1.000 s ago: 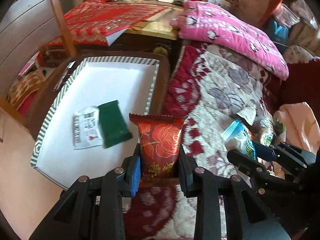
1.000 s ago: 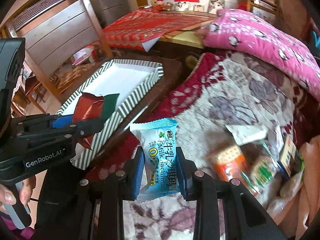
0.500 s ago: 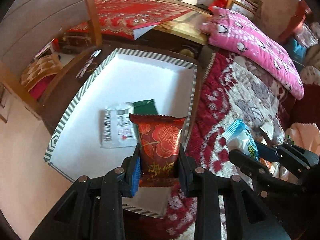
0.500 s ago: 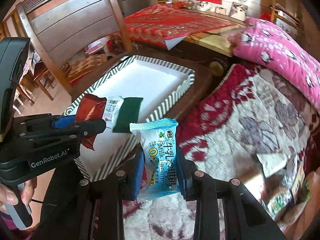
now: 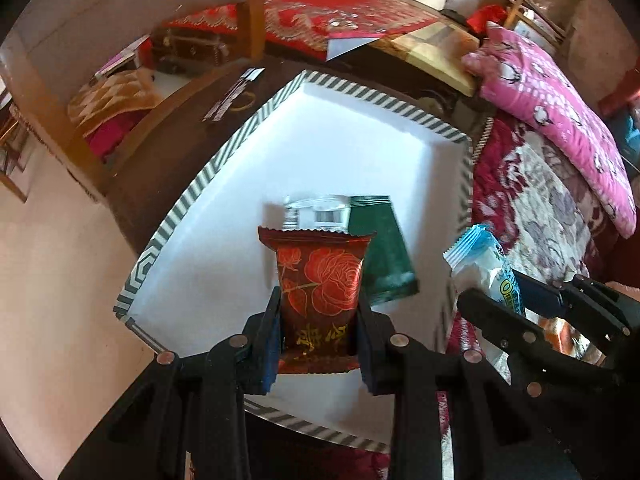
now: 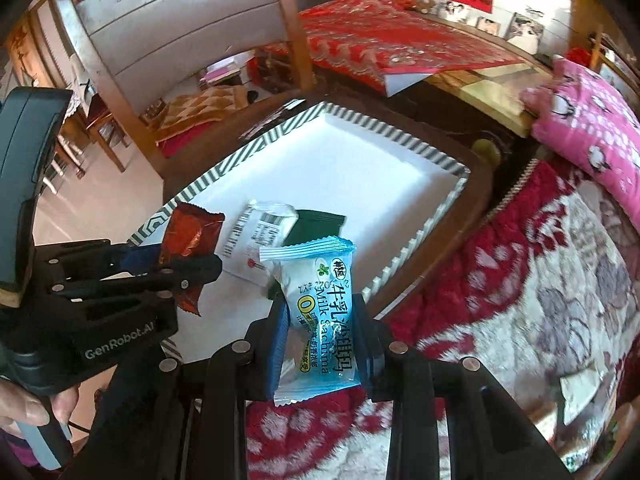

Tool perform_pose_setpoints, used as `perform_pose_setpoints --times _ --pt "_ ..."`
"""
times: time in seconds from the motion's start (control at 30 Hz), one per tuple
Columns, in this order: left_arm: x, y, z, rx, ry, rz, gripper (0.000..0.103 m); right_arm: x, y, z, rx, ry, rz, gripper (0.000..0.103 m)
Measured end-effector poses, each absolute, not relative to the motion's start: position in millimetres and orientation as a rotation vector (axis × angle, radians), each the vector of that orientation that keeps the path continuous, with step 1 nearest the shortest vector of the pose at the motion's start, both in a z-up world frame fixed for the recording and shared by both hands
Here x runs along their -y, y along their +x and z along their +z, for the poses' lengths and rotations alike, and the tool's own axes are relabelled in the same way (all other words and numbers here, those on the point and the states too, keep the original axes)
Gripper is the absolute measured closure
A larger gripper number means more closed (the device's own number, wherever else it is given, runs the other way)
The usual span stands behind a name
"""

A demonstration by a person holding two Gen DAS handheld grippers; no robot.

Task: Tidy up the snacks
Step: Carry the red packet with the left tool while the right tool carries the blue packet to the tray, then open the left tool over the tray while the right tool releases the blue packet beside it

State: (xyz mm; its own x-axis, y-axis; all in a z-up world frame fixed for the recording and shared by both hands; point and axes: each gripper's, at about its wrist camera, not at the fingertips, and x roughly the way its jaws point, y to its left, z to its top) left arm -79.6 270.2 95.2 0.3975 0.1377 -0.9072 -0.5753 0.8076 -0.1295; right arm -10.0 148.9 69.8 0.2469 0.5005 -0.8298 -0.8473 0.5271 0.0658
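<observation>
1. bedspread (image 6: 540, 300): red and white floral cover, to the right of the tray; a few more snacks lie at its far right edge, too blurred to name.
2. tray (image 5: 224, 160): white floor, striped rim, resting on a dark tabletop (image 5: 160, 168) beside the bed; holds two packets.
3. left hand-held gripper (image 5: 318, 322): closed on the red packet (image 5: 320, 276); held over the tray's near half, well inside the rim.
4. right hand-held gripper (image 6: 320, 324): closed on the blue packet (image 6: 320, 304); held above the tray's right rim, part over the bedspread.
5. red packet: rose print, long axis upright between the jaws; bare tray floor lies directly below and to its left.
6. blue packet: milk sachima, upright in the jaws; the tray lies ahead and to its left.
7. green packet (image 5: 380, 248): flat in the tray, just beyond the red packet.
8. white packet (image 5: 316, 214): barcode up, touching the green one.
9. judgement: the left gripper is nearer to release; the right needs a short shift leftward first.
</observation>
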Motion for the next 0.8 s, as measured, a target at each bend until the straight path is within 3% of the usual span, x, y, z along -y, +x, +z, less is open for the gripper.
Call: perform_pose_setpoints --times 0.8 --pt "-308 -87 55 -1.154 -0.543 0.55 0.072 -207 -8 14 -1.082 -0.494 1.03 0.071"
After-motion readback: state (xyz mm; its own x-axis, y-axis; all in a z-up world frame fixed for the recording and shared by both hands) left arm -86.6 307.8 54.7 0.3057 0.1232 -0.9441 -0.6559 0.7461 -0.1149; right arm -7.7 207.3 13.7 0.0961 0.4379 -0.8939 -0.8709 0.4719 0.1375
